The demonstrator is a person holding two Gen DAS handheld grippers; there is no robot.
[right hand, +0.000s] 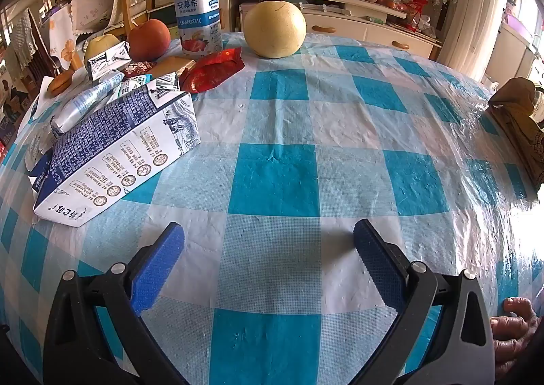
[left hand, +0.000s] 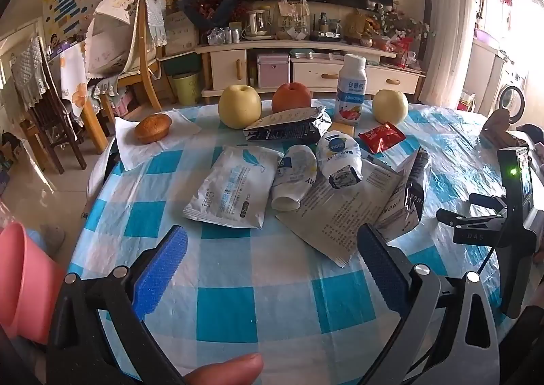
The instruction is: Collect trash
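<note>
Left wrist view: the left gripper (left hand: pixel 272 259) hangs wide and empty just short of the flattened milk carton (left hand: pixel 406 194), with wrappers and a pouch (left hand: pixel 231 191) heaped left of it. The right gripper (right hand: pixel 268 259) also gapes, holding nothing — carton to its left. The fruit and full yoghurt bottle (left hand: pixel 350 89) behind the carton could get swept along. The table (left hand: pixel 258 303) wears slick checked plastic; a cluttered living room lies beyond.
</note>
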